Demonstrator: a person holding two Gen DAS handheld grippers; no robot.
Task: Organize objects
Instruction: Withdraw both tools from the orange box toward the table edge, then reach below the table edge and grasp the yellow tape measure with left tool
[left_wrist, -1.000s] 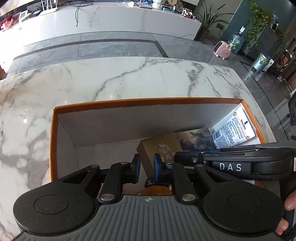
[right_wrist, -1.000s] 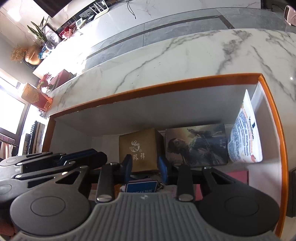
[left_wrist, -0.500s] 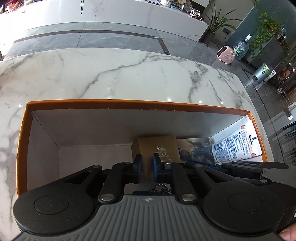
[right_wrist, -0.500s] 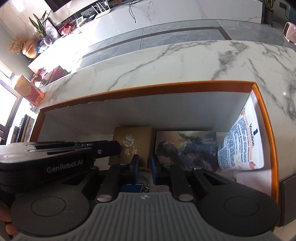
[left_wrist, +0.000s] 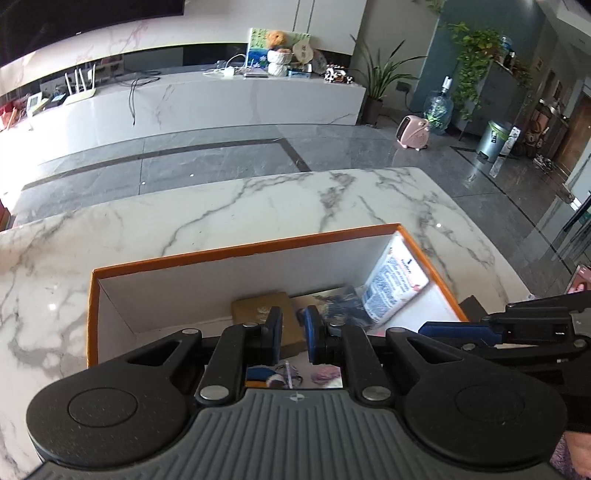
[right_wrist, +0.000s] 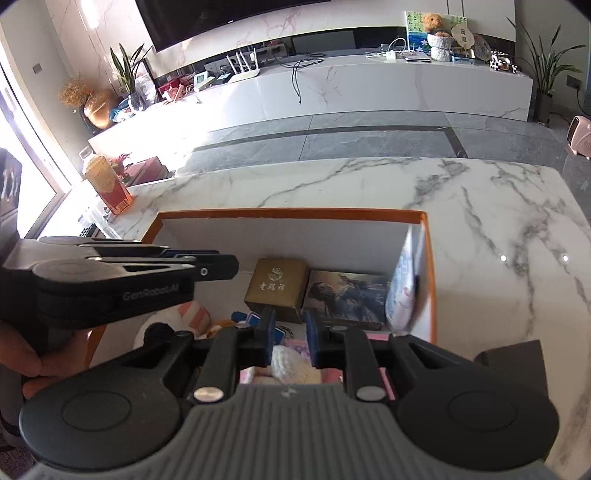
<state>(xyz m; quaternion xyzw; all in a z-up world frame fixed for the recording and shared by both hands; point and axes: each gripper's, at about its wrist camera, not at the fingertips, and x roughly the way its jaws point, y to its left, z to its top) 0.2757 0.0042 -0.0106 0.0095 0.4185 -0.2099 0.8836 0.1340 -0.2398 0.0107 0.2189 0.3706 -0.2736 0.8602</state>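
An orange-rimmed cardboard box (left_wrist: 243, 251) stands on the marble table (left_wrist: 221, 206). Inside it lie a gold box (right_wrist: 279, 284), a dark picture card (right_wrist: 347, 295) and a white printed pouch (right_wrist: 404, 291) leaning on the right wall. Nearer me in the box are a white plush toy (right_wrist: 291, 363) and a blue key tag (right_wrist: 247, 319). My left gripper (left_wrist: 293, 328) hangs above the box, shut with nothing held. My right gripper (right_wrist: 289, 332) hovers beside it over the box's near part, also shut and empty. Each gripper shows in the other's view: right gripper (left_wrist: 517, 332), left gripper (right_wrist: 129, 273).
A red-orange carton (right_wrist: 107, 188) stands at the table's far left corner. A dark flat object (right_wrist: 513, 365) lies on the table right of the box. A hand (right_wrist: 18, 354) holds the left gripper. Grey floor and a long white cabinet lie beyond.
Both grippers have risen and pulled back from inside the box, so more of the room shows. The right jaws have closed from slightly apart.
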